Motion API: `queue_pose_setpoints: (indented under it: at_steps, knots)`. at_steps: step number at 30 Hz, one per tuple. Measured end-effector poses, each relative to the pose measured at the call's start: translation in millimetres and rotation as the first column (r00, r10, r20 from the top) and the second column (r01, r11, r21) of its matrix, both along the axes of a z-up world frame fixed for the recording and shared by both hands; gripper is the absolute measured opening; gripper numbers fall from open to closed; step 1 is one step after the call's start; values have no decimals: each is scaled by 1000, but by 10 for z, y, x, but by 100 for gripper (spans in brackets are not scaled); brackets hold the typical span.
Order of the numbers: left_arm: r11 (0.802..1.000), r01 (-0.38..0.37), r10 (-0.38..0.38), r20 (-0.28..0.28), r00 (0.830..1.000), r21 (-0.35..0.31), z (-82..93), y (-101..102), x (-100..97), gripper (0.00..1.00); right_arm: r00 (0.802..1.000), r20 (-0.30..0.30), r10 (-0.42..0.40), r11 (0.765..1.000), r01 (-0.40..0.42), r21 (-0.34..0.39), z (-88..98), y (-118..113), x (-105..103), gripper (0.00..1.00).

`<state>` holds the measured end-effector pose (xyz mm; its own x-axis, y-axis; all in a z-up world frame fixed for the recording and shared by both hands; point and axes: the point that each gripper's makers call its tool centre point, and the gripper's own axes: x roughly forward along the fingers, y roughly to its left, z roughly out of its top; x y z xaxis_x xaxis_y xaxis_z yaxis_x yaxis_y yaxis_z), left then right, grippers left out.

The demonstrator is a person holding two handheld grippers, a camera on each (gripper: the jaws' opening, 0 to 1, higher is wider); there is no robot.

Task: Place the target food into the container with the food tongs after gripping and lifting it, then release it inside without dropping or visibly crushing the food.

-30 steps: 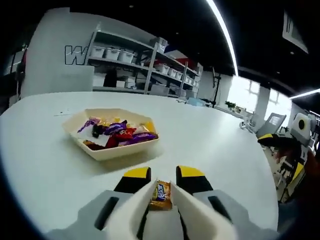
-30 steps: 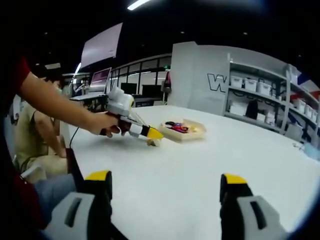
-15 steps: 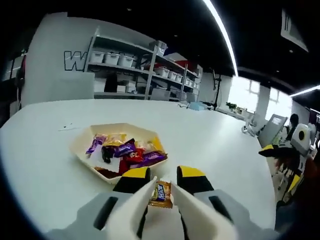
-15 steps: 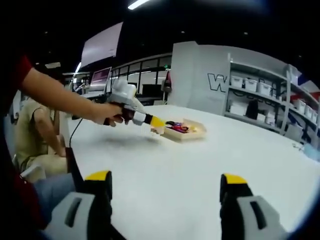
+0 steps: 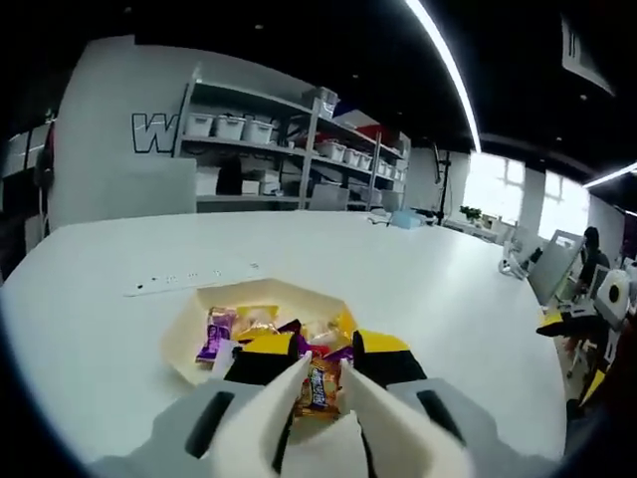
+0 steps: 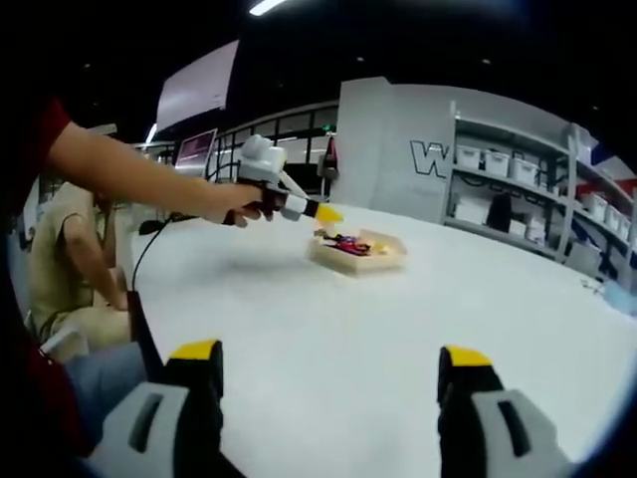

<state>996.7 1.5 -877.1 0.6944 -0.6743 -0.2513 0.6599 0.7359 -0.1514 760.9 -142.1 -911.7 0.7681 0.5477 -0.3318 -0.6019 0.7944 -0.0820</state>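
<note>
Orange foil marks the small wrapped candy [image 5: 317,386], which is pinched between the cream-coloured tong blades of the left gripper [image 5: 320,370]; the blades are closed to the width of the wrapper, and no crushing can be made out. The candy's long axis runs along the blades, pointing forward. In the left gripper view it is held just above the near edge of the shallow beige paper tray [image 5: 184,329], in which purple, yellow and red wrapped sweets [image 5: 217,332] are already piled. In the right gripper view the left gripper [image 6: 320,213] is seen raised over the tray [image 6: 356,261] on the white tabletop [image 6: 398,339], carried by a person's hand [image 6: 239,204]. The tray therefore lies directly below and slightly ahead of the held candy, so a short forward lowering is judged to be needed before release. The right gripper [image 6: 328,383] is held wide open, empty, and well apart from the tray.
</note>
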Motion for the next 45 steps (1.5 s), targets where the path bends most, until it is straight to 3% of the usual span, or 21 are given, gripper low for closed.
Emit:
queue_pose_setpoints:
  at_steps: [13,17,19,22,24,31,45]
  knots:
    - [998,-38,36,44,998,42,-35,32,223,21,1000,-20,-18,1000,18,-4,-90,-94,80,88]
    - [998,-45,42,87,995,42,31,36,253,25,1000,-21,-19,1000,19,-3,-85,-99,103,87]
    - [994,-56,44,135,990,90,45,63,248,27,1000,-19,-17,1000,17,-5,-74,-89,122,87]
    - [998,-56,52,122,991,30,114,58,196,28,1000,-18,-12,1000,12,-8,-76,-67,120,87]
    - [996,-73,65,149,987,46,154,98,177,28,1000,-19,-10,1000,10,-10,-77,-64,117,87]
    - [996,-84,81,154,985,16,246,200,42,28,1000,-2,-7,1000,7,-6,4,0,48,88]
    - [996,-76,67,160,985,52,224,282,-267,29,1000,14,-2,1000,1,28,98,50,-7,91]
